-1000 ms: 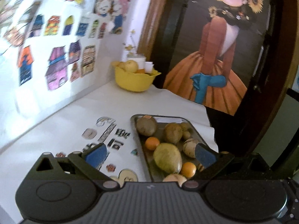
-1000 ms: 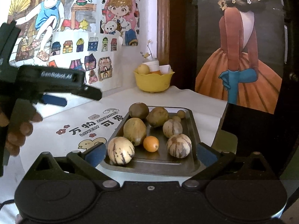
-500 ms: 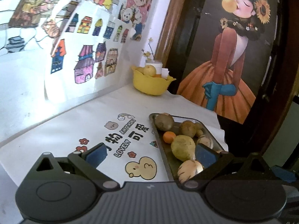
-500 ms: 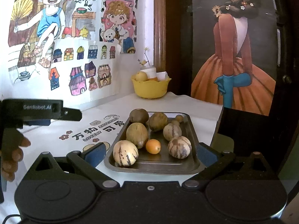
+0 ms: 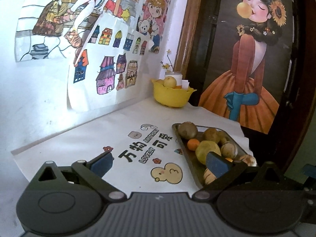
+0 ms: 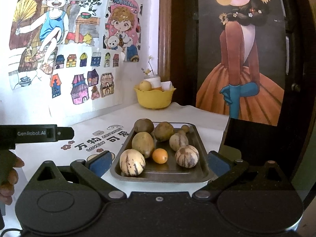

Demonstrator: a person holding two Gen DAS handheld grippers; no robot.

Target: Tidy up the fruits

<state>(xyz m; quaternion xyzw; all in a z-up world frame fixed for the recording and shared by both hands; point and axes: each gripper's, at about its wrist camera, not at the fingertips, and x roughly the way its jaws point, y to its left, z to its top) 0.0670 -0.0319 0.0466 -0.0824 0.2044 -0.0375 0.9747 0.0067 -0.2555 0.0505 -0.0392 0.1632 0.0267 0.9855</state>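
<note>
Dark metal rectangular tray [image 6: 199, 138] sits on the white printed tabletop [image 5: 83, 138], loaded with fruit: two pale striped round melons, nearest one [image 6: 132, 163] at the tray's front left corner, a small orange citrus [image 6: 160, 155] just beside it, several brownish-green oval fruits behind. Yellow plastic bowl [image 6: 154, 97] stands well behind the tray by the wall, already holding yellowish fruit. Right gripper [image 6: 159, 162] faces the tray head-on, jaws spread wide, empty; the tray's long axis runs away from it. Left gripper [image 5: 158, 163] hangs over the bare tabletop, jaws also wide and empty, tray off to its right. Right is likely the nearer one for a first pick, probably the front striped melon.
</note>
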